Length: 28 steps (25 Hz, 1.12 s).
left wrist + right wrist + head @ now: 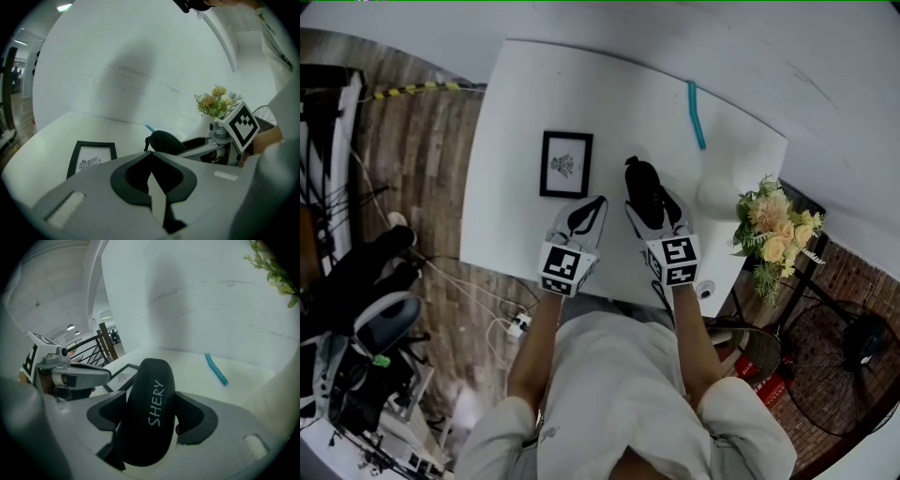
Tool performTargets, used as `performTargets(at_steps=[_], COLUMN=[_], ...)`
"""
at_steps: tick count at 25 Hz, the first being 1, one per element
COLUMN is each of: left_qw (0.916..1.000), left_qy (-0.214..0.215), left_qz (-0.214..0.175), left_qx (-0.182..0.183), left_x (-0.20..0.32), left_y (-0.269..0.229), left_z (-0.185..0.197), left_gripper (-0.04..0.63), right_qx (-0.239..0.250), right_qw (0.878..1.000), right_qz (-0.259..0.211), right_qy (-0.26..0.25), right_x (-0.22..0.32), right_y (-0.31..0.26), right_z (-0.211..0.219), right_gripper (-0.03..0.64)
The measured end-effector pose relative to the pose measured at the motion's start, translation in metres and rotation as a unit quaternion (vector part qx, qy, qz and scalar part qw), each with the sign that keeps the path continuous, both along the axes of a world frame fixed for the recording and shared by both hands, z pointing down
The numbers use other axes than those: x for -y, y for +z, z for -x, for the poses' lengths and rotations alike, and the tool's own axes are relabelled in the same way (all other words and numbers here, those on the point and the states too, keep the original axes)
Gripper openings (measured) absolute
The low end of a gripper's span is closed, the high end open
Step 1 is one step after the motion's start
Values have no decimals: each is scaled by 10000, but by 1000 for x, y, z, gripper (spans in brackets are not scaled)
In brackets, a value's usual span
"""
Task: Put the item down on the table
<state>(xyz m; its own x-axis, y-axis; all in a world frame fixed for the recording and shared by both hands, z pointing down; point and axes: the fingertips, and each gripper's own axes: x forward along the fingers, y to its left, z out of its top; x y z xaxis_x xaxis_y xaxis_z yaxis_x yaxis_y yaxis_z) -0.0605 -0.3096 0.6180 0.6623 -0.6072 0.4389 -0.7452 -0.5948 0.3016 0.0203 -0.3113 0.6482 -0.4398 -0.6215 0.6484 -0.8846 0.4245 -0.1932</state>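
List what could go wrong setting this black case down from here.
1. The black case is rounded and sticks well past the jaws of the right gripper; it may roll or tip on release.
2. The picture frame lies close ahead-left; the case could land on it.
3. The vase of flowers stands near the table edge; a wide swing could knock it.

On the table (pixel 516 112), picture frame (pixel 566 164) left, tube (pixel 697 114) right, flowers (pixel 776 230) rightmost.
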Motion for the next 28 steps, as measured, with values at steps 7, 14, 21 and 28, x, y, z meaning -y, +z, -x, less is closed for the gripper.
performTargets(at_steps=[7,14,21,28], left_qw=[10000,10000,10000,10000], left_qy=[21,11,14,-15], left_qz=[34,57,62,34], left_qx=[19,14,2,26], left_x=[0,-1,-3,-4], left_y=[3,4,5,2], left_z=[-1,0,0,2], left_gripper=[11,11,11,11], right_qx=[-147,-265,-304,-322], right_qw=[9998,9994,9991,9986], right_qz=[56,114,149,187], right_qy=[-76,-188,-272,-364], right_x=[1,-1,-1,-2], right_y=[7,14,20,25], right_z=[2,5,8,12], right_gripper=[328,333,337,333])
